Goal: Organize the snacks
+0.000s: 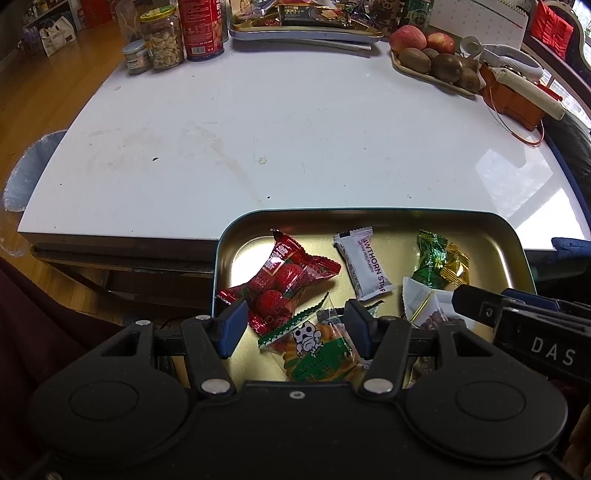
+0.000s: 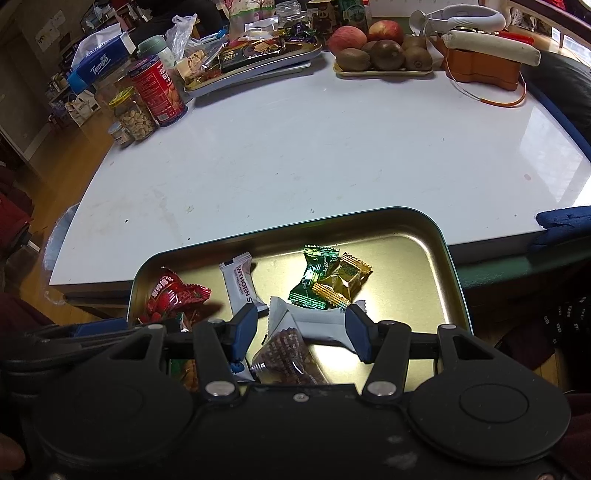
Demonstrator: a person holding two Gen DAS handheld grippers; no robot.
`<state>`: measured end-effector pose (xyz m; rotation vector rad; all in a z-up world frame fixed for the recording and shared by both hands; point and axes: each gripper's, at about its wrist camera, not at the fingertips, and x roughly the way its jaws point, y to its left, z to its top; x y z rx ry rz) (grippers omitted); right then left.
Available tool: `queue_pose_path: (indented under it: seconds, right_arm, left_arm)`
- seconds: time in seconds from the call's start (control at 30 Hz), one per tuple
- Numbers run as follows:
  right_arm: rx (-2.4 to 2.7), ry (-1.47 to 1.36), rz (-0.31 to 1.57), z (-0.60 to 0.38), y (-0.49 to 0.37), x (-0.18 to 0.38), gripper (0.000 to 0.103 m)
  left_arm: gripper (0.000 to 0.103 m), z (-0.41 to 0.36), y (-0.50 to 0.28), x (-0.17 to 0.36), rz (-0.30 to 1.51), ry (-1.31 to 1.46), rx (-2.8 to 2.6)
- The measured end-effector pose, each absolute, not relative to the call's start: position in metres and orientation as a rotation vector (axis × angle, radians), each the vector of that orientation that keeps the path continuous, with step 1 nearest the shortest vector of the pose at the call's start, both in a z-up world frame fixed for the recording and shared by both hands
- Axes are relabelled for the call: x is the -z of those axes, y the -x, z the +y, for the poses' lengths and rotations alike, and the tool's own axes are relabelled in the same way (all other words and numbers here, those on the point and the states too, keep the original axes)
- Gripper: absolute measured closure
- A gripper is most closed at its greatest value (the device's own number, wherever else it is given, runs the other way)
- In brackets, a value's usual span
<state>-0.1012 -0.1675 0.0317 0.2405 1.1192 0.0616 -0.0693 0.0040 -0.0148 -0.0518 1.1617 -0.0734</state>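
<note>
A gold metal tin (image 1: 406,218) (image 2: 417,229) hangs past the near edge of the white table. In it lie a red strawberry candy bag (image 1: 284,280) (image 2: 173,295), a white hawthorn strip (image 1: 365,264) (image 2: 242,284), a green candy (image 1: 430,264) (image 2: 314,280), a gold candy (image 1: 456,264) (image 2: 343,280), a clear cracker pack with green print (image 1: 317,350) and a white pack with brown pieces (image 2: 291,343). My left gripper (image 1: 295,330) is open above the cracker pack. My right gripper (image 2: 301,334) is open above the white pack; it shows at the right of the left wrist view (image 1: 517,317).
The white table (image 1: 277,129) (image 2: 314,147) carries jars of nuts (image 1: 162,40) (image 2: 135,112), a red can (image 1: 201,29) (image 2: 159,92), a tray of snacks (image 1: 306,26) (image 2: 255,55), a fruit tray (image 1: 432,59) (image 2: 384,55) and an orange box (image 1: 513,96) (image 2: 480,70) along its far side.
</note>
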Motion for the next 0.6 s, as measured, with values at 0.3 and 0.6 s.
queue_pose_path:
  seconds: [0.3,0.6]
  right_arm:
    - [-0.064,-0.243,1.118,-0.1679,0.1009,-0.0315,0.047]
    - [-0.069,-0.245,1.118,-0.1675,0.1011,-0.0319,0.047]
  left_arm:
    - [0.042,0.0041,0.069,0.015,1.163,0.048,0.066]
    - [0.042,0.0041,0.0685,0.0149,1.162,0.043,0.068]
